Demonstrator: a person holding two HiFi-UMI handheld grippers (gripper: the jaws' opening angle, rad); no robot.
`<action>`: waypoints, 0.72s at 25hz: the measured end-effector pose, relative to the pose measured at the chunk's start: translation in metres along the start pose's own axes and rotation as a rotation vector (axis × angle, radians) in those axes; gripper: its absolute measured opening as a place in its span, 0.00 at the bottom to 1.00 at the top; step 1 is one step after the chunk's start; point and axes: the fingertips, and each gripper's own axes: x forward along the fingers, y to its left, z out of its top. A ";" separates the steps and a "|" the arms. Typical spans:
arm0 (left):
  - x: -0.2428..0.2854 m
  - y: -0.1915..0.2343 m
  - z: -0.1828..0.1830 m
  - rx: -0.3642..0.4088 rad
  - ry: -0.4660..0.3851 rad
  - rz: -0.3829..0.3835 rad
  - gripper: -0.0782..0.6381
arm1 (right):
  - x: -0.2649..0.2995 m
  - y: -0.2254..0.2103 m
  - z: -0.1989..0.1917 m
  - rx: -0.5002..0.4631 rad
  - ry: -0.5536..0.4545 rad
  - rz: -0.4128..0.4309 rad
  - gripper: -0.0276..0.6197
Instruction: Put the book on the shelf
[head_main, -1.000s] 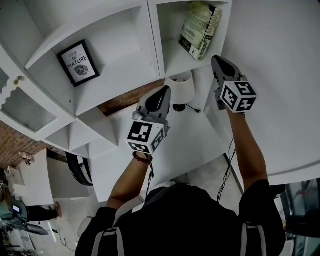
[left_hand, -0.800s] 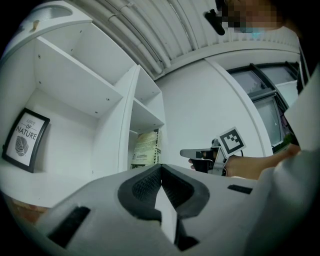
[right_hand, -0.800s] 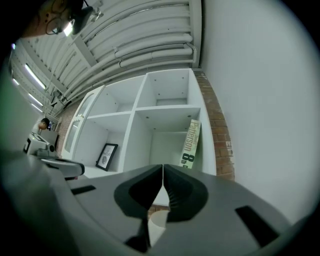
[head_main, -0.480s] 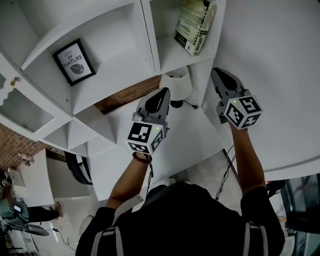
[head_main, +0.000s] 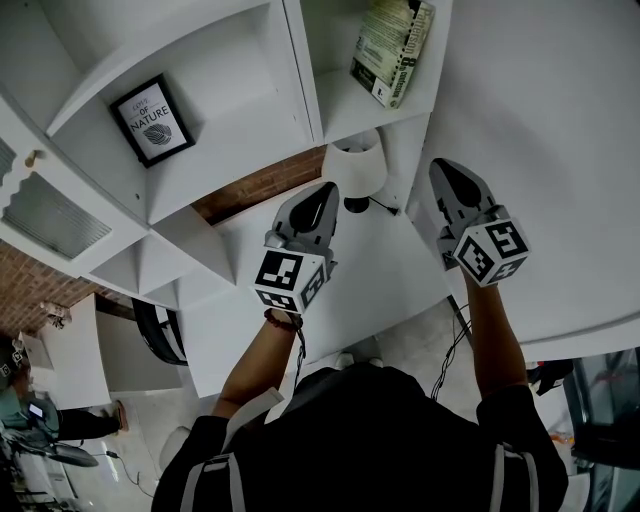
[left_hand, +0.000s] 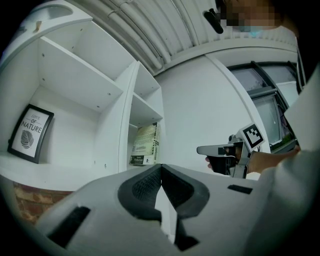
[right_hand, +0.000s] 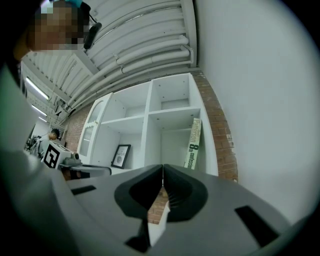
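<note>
Left claw (left_hand: 160, 167) had its jaws pressed together tip to tip and held nothing. Right claw (right_hand: 162, 167) was the same, pads meeting and nothing between them. Both were raised side by side, well apart from each other, and pointed at the white shelf (head_main: 303, 85).

Ahead of the two claws and between their tips stood a lamp (head_main: 357, 168) with a white shade and a dark foot, on a white table (head_main: 385, 285) below the shelf. In the head view it sat just beyond the left claw's tip, to that claw's right, and left of the right claw. Brick (head_main: 258, 192) showed behind the table, under the shelf. To the right of the right claw ran a plain white wall (head_main: 545, 110). Up and to the left of the left claw, in the wide compartment, a framed picture (head_main: 152, 120) leaned back against the rear panel. An upright divider (left_hand: 127, 117) parted that compartment from the narrower one on the right.

Beyond the lamp, the book (head_main: 393, 50) was already on the shelf, in that narrower compartment, ahead of the right claw and a little to its left, well clear of both claws. It stood on its short end with its long axis close to vertical, near the compartment's right side. Its spine faced out of the shelf toward the right claw, with the print running along the length. From the left claw its pale green front cover showed, turned toward the divider.
</note>
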 end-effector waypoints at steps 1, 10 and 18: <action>-0.002 0.000 -0.002 -0.003 0.004 0.003 0.13 | -0.003 0.001 -0.003 -0.001 0.004 0.001 0.09; -0.019 -0.011 -0.030 -0.052 0.043 -0.001 0.13 | -0.030 0.005 -0.036 0.052 0.054 -0.010 0.09; -0.032 -0.023 -0.061 -0.088 0.091 -0.018 0.13 | -0.051 0.028 -0.065 0.092 0.095 0.013 0.09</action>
